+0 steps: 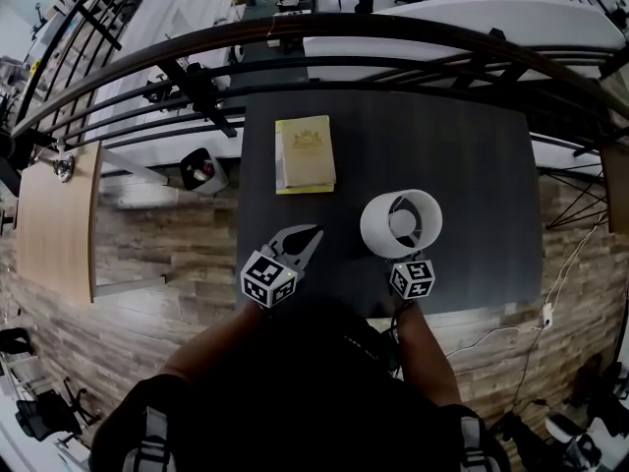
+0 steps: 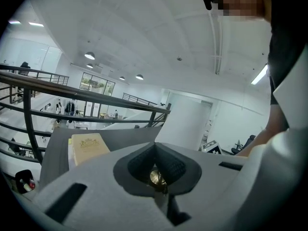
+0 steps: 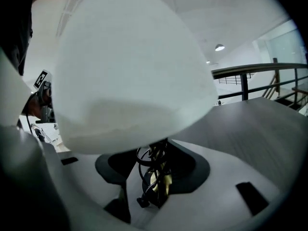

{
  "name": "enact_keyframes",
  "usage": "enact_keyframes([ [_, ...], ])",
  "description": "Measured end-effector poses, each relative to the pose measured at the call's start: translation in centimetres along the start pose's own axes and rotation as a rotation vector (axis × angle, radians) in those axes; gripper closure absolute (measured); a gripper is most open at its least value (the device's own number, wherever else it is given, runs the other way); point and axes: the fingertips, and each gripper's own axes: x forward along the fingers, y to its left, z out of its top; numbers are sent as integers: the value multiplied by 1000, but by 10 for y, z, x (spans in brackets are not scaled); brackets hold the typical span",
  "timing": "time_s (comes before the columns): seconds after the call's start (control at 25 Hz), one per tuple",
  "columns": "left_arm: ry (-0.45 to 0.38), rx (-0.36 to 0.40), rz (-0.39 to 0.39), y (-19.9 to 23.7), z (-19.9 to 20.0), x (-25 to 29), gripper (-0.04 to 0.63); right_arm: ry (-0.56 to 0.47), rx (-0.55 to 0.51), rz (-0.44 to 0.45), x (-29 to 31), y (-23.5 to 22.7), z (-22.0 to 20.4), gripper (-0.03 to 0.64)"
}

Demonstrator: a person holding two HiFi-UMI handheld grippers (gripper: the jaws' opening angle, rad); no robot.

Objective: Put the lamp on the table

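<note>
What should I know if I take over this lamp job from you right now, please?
Left hand-held gripper: shut, empty, over the near left part of the table.
Right hand-held gripper: jaws open around the lamp's stem, under the shade; it does not look clamped.
Lamp: upright on the table, to the right of the book and nearer you.
Done: the lamp looks placed, though its base is hidden.
Left: back the right one off without tipping the lamp.
</note>
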Motion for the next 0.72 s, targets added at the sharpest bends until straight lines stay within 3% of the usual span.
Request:
enact_keyframes([
  [0.48, -35, 63, -116, -14, 14, -36, 586, -32, 37, -181, -49, 20, -11, 446],
  [0.72, -58, 88, -191, -33, 24, -48, 586, -81, 37, -241, -93, 48, -2, 506],
])
